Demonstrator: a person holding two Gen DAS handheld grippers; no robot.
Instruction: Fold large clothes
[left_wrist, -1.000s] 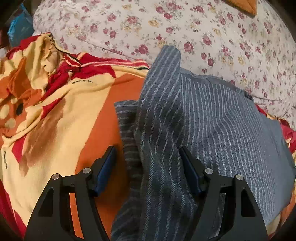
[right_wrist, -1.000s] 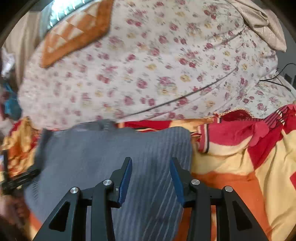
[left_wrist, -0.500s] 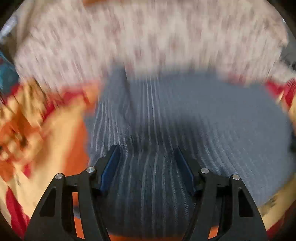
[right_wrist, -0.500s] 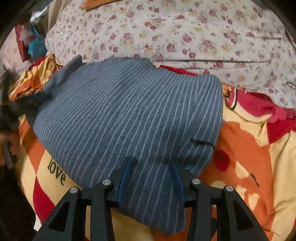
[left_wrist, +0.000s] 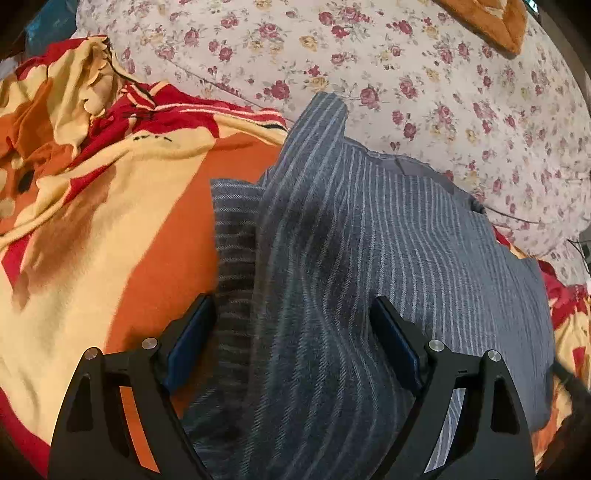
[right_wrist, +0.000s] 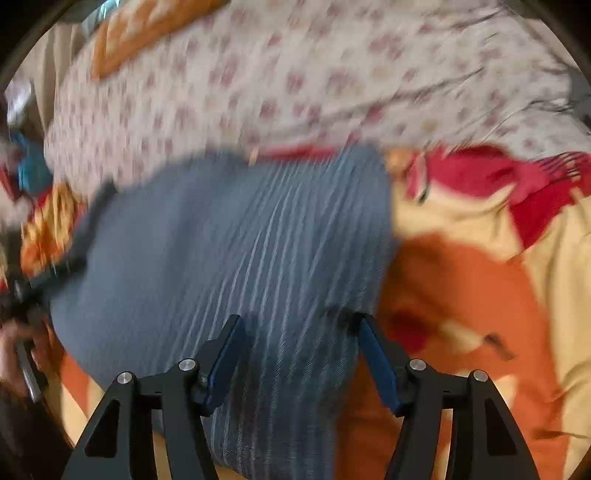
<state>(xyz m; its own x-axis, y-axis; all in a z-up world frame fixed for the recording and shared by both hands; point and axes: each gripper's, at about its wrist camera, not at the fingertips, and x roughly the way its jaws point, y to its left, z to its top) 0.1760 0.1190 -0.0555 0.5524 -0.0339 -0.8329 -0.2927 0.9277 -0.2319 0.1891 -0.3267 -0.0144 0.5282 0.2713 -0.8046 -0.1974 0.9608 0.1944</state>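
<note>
Left tool (left_wrist: 291, 336) wide open astride striped garment (left_wrist: 369, 258), right tool (right_wrist: 301, 350) wide open over it

Garment (left_wrist: 388, 258) bunched again — grippers retreated.

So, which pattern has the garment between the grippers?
Blue-grey garment with thin pale stripes; left wrist view.

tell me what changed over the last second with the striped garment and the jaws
Half a second ago both views swung out over the striped garment; the left gripper view now matches a second ago, with the same raised fold. Right gripper view is blurred. Both jaws stayed open; the blanket is unmoved.
</note>
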